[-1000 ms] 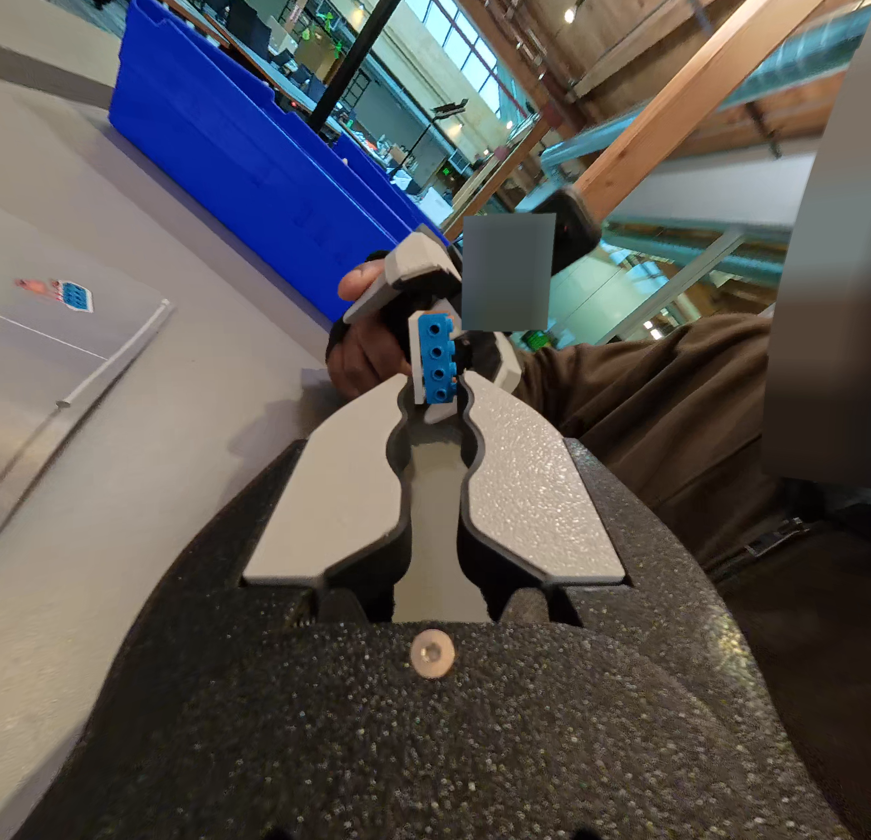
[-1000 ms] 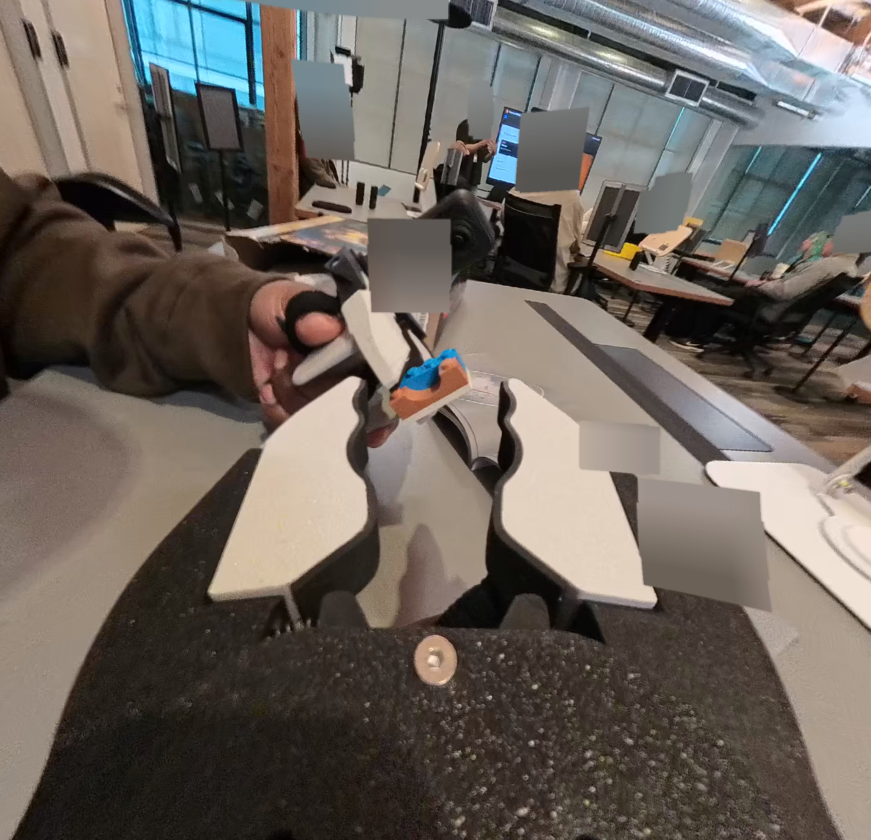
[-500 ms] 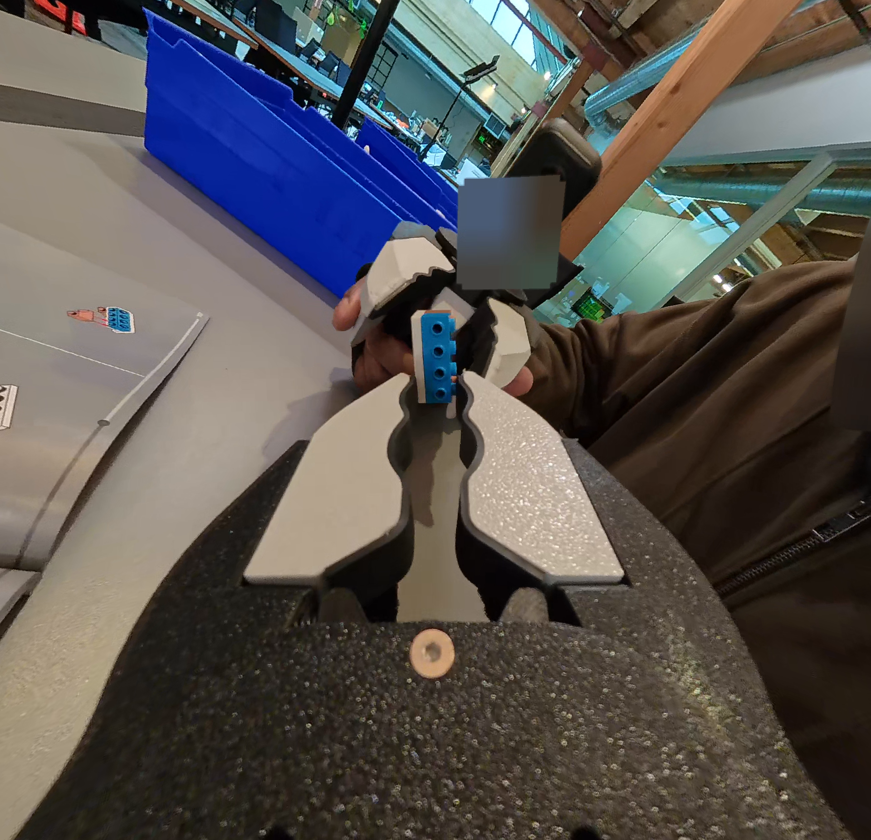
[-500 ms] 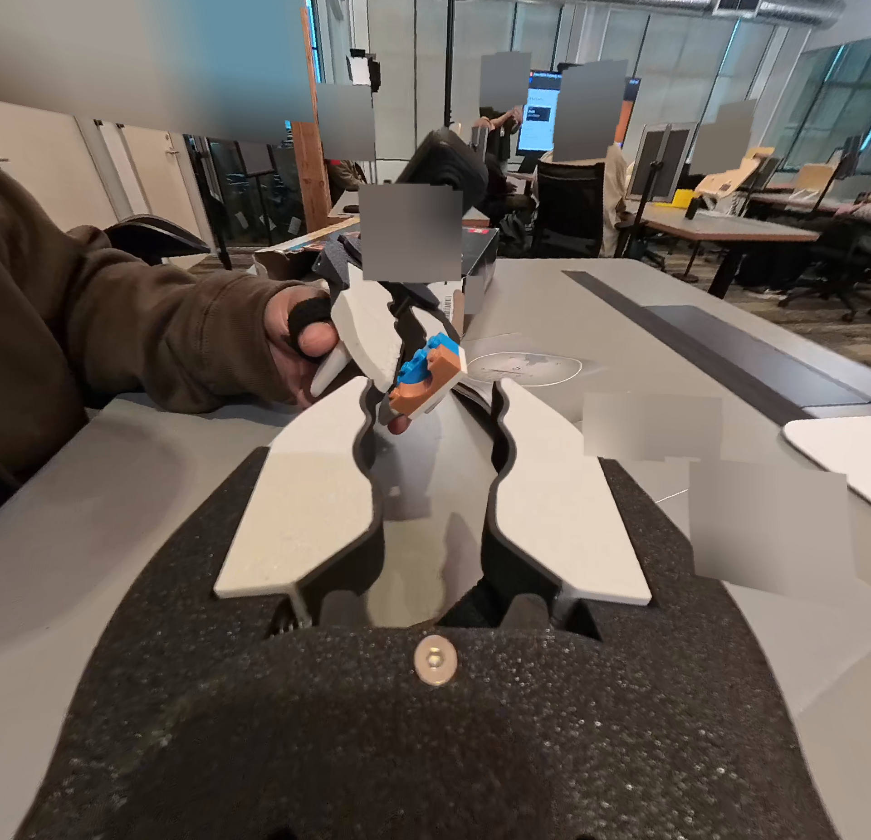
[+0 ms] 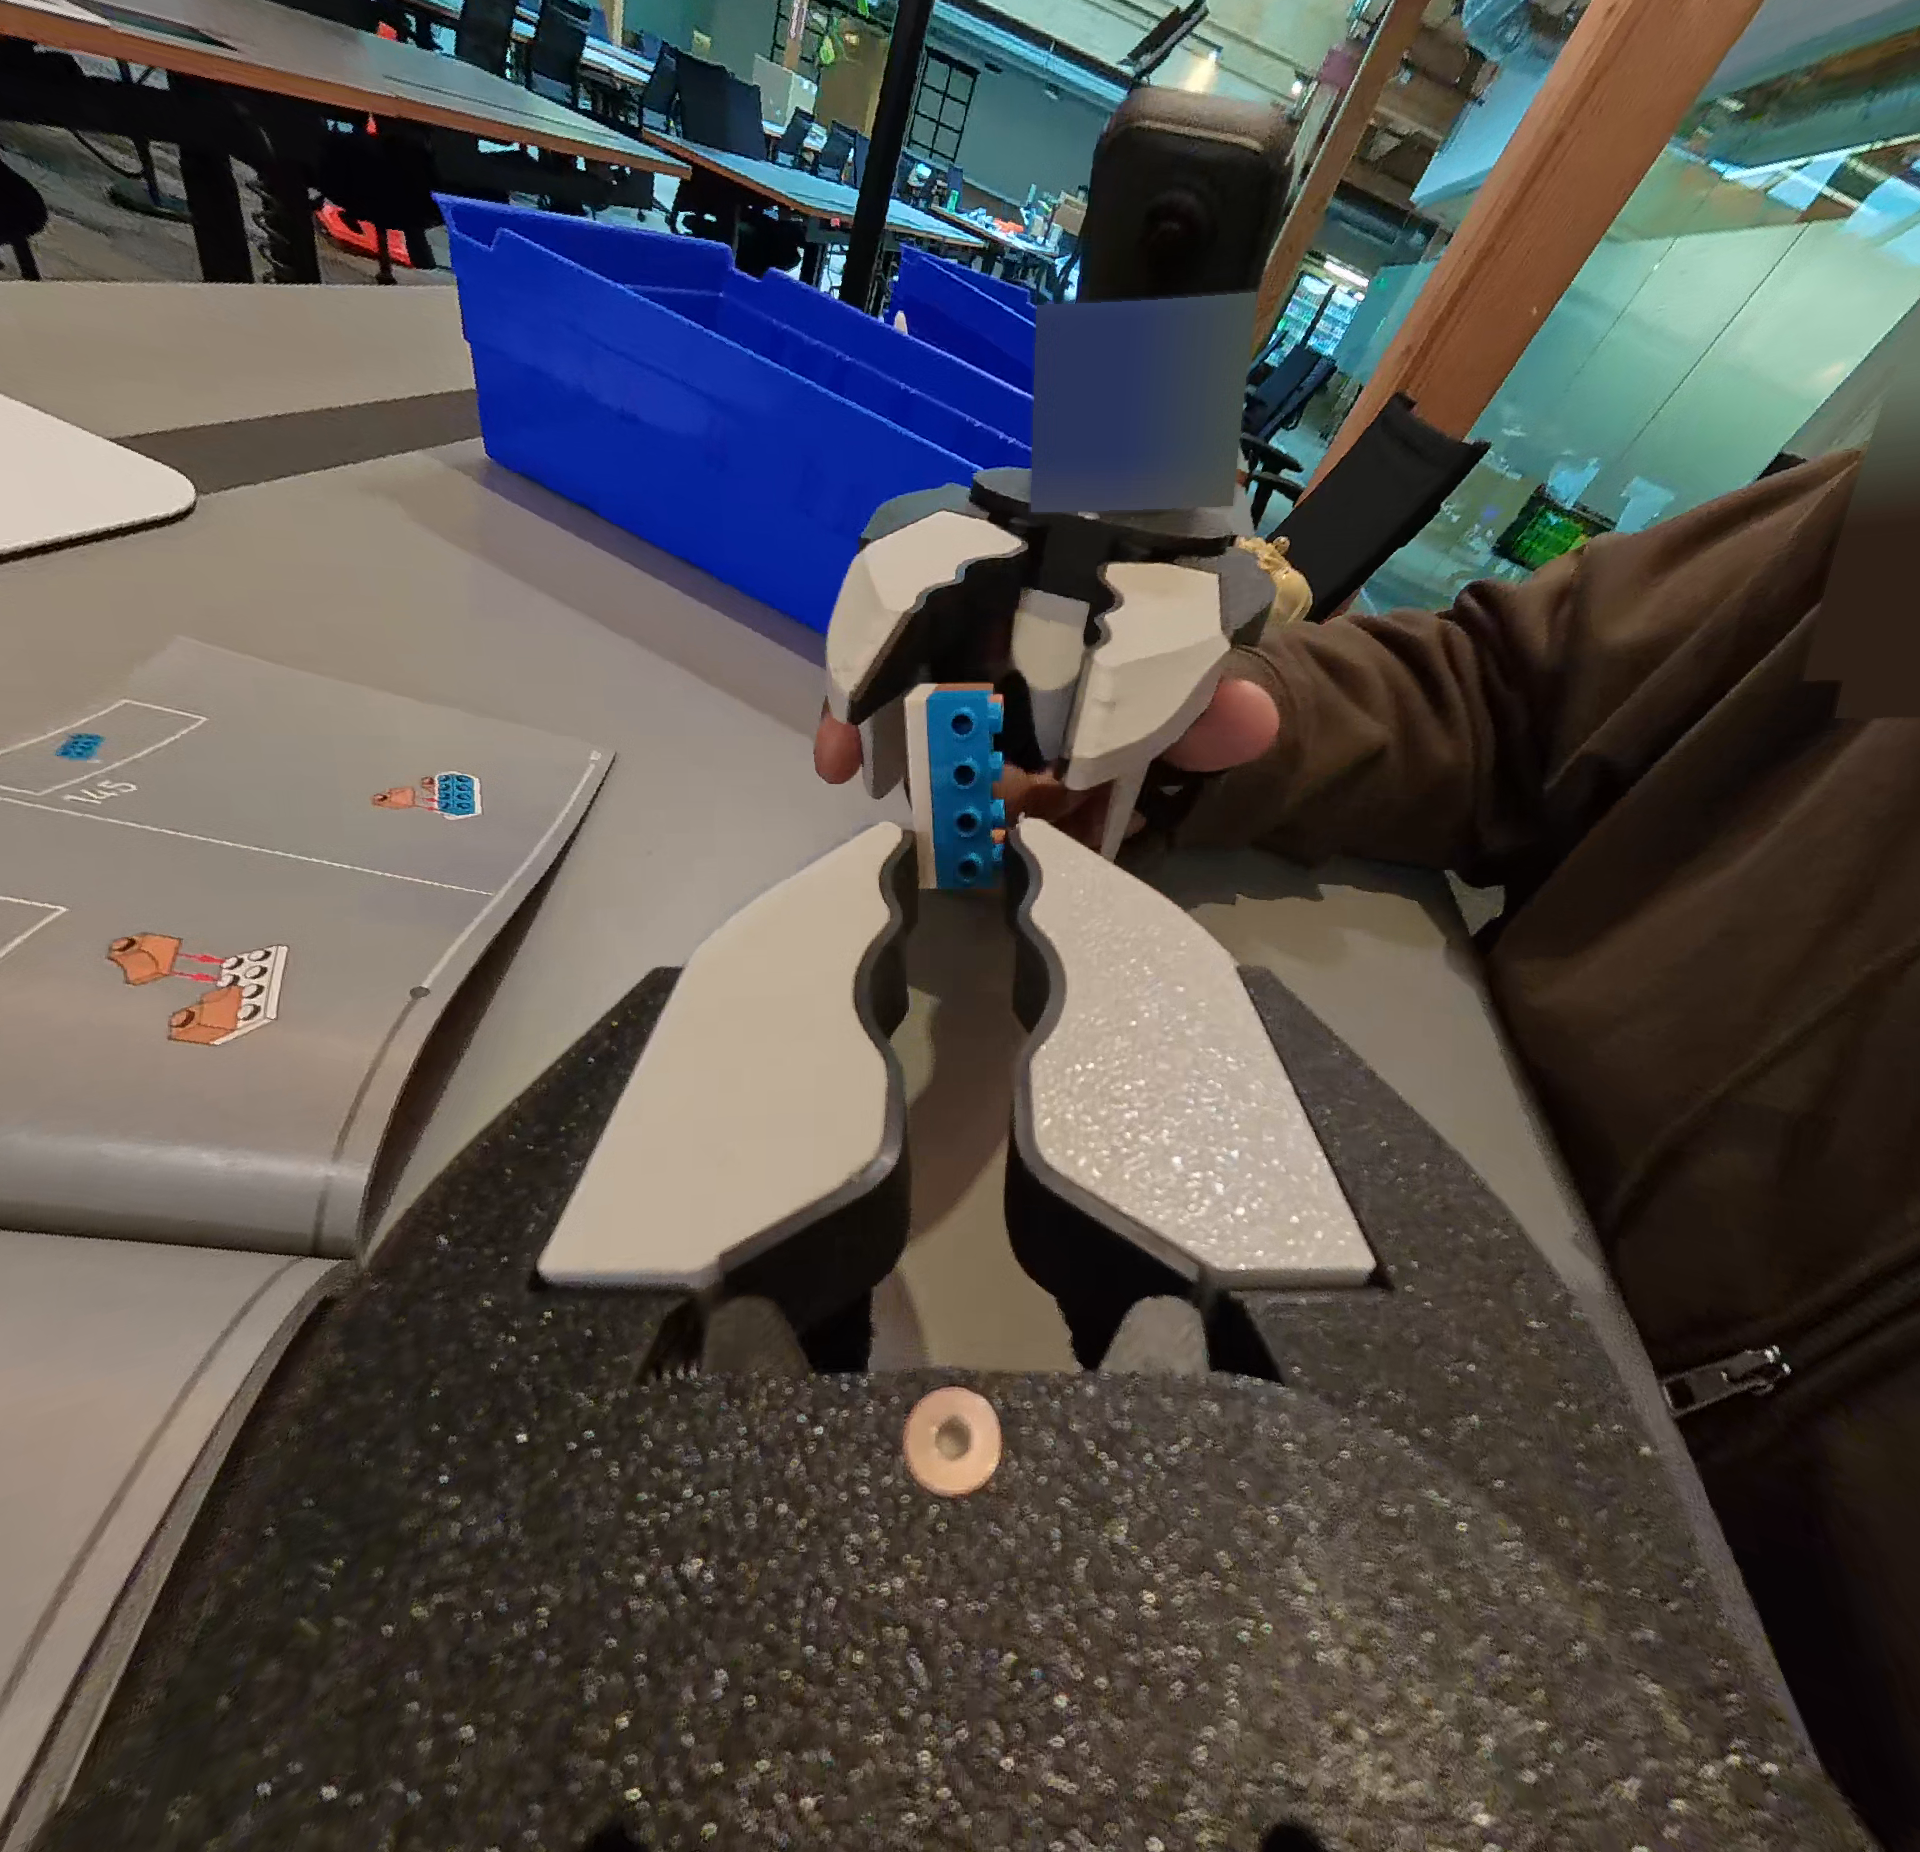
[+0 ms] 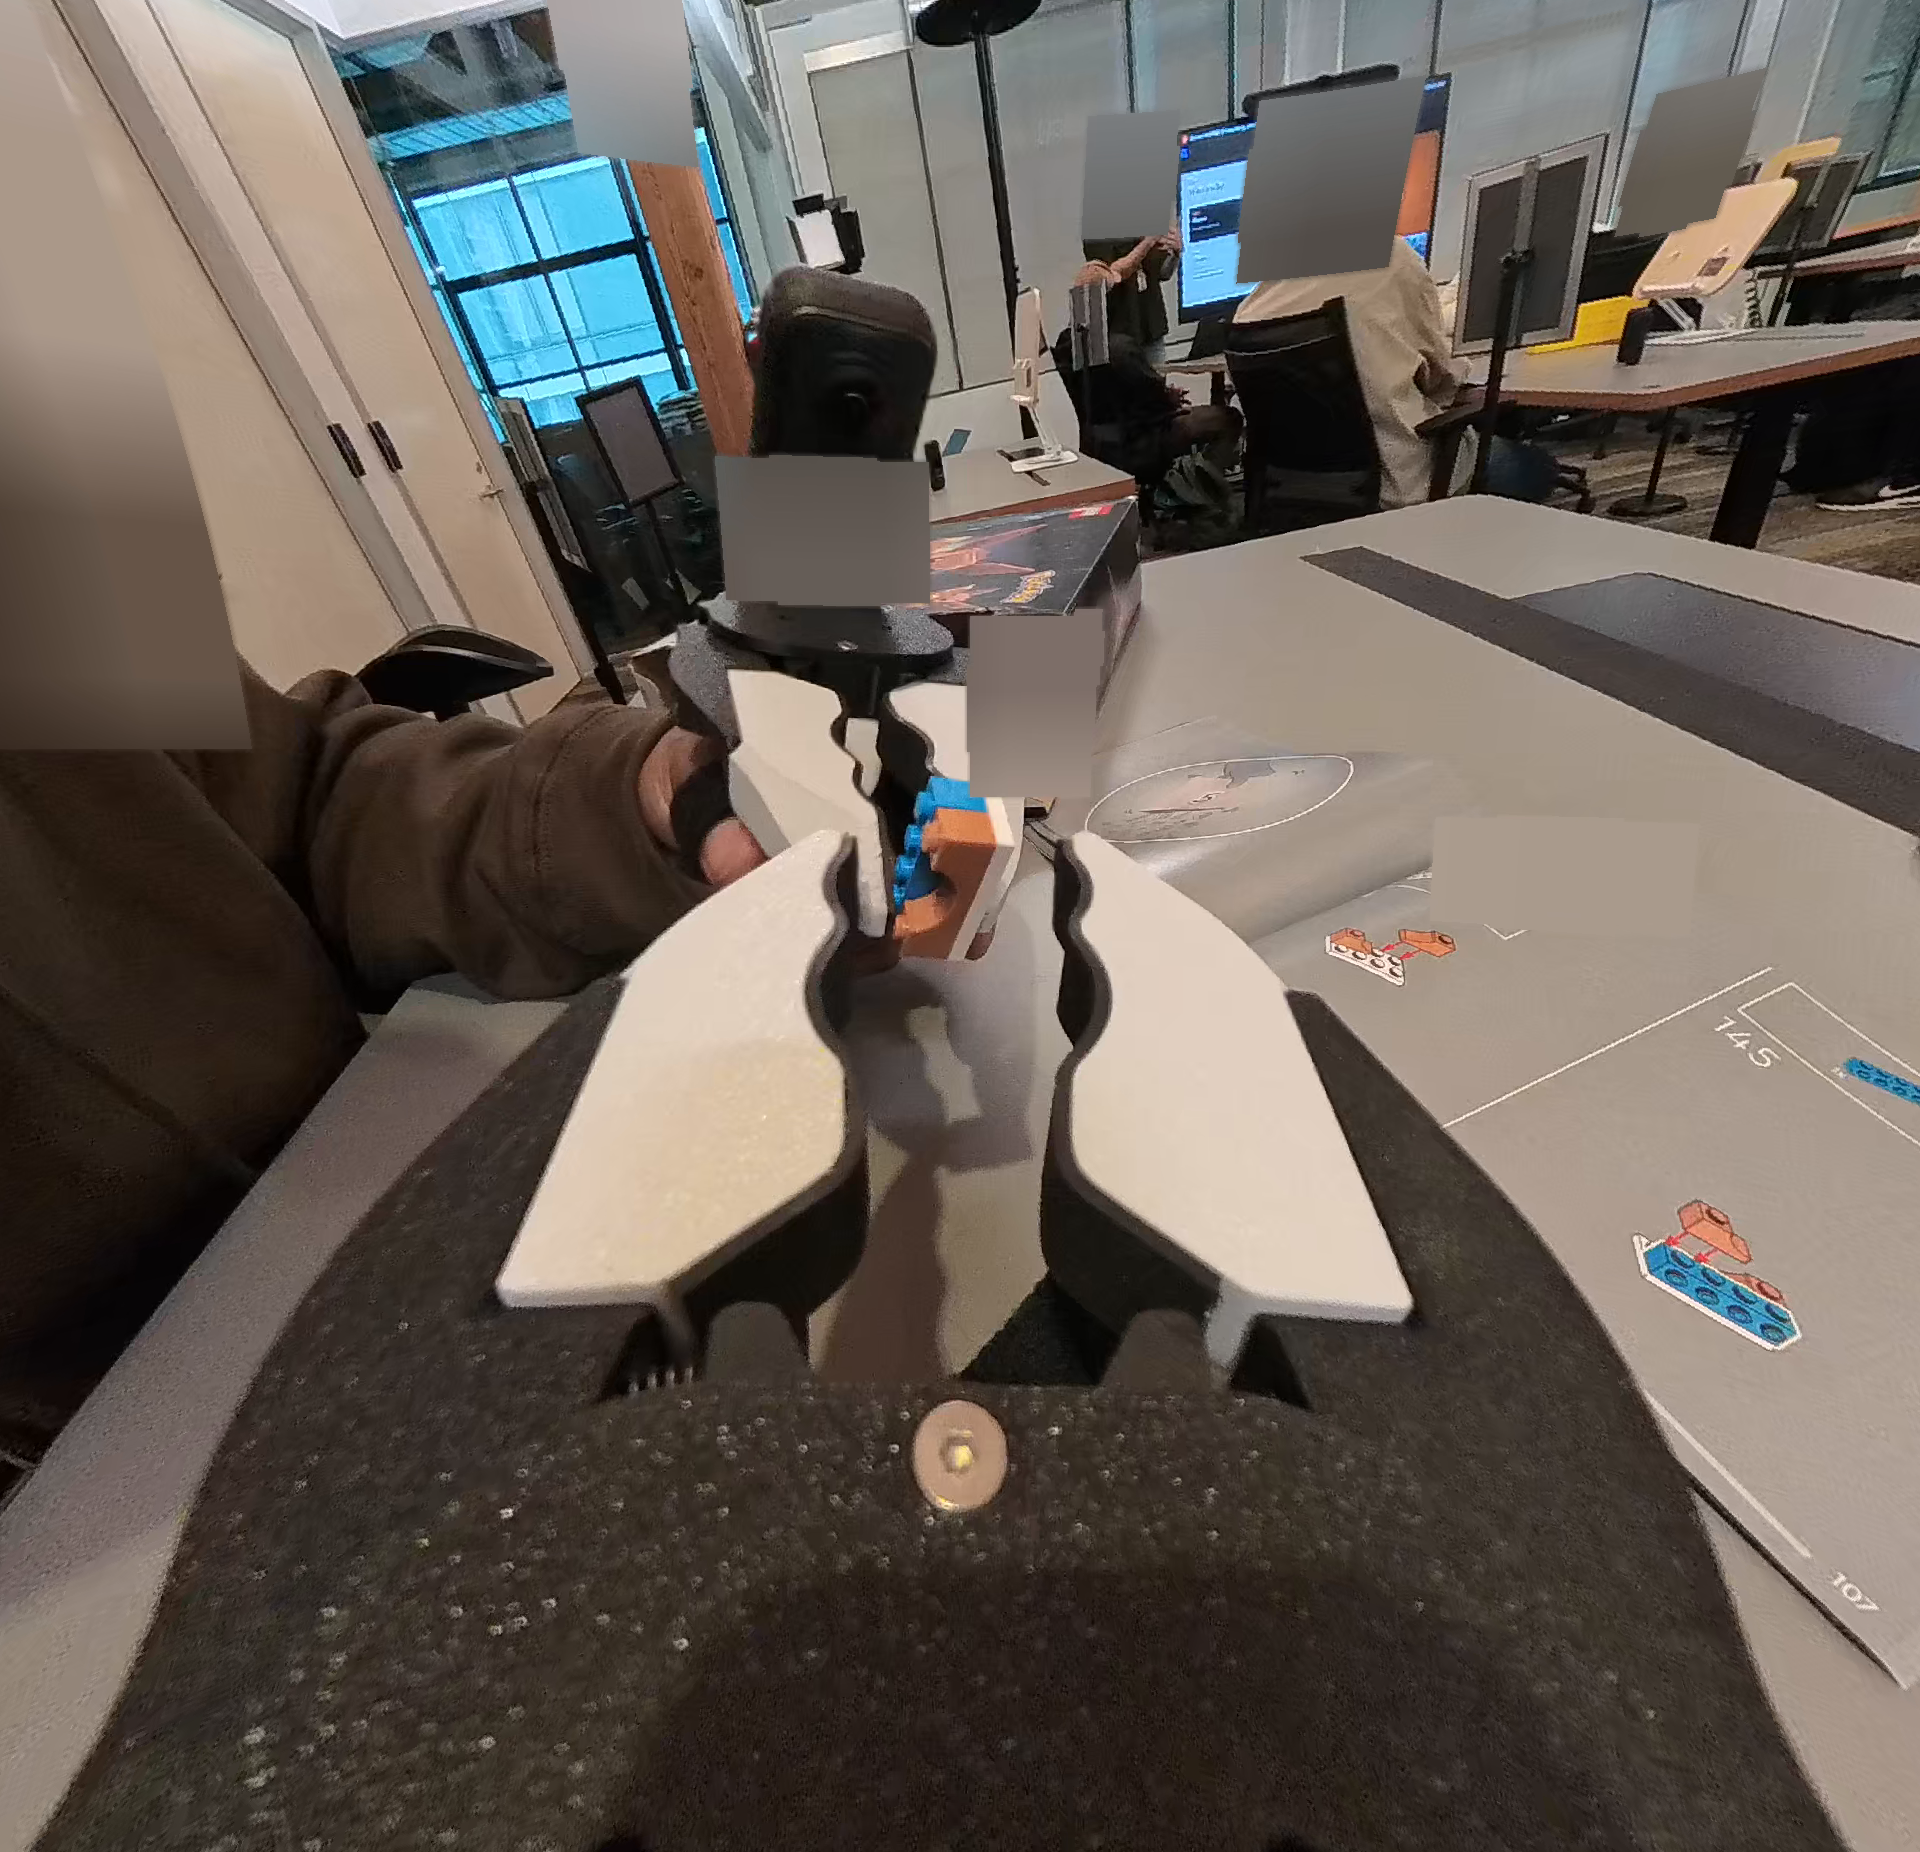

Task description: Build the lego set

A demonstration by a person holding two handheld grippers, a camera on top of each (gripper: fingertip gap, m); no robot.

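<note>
Grey worktop (image 5: 312, 576) carries everything; both views look across it at low angle.

Blue bins (image 5: 707, 431) stand in a row at the far side. Their insides are hidden from this angle, so I cannot tell the contents. Probably part storage, parked out of the working area.

Dark set box (image 6: 1039, 566) lies further back, beyond the booklet. I cannot tell whether it is open or what it holds.

Instruction booklet (image 5: 291, 867) lies open and flat just beside the grippers, its step diagrams facing the person, presumably for checking the build against.

Left gripper (image 5: 958, 857): jaws clenched on the lower end of the small brick assembly (image 5: 961, 794), holding it up off the worktop with the studded blue plate turned toward its own camera.

Right gripper (image 6: 961, 852): jaws released and spread wide, straddling the assembly from the opposite side. One fingertip (image 6: 857, 883) sits just beside the blue plate; contact is unclear.

Assembly is a blue plate with orange and white pieces behind. Judgement: it is held up between the two grippers so the right can grip or press it.
</note>
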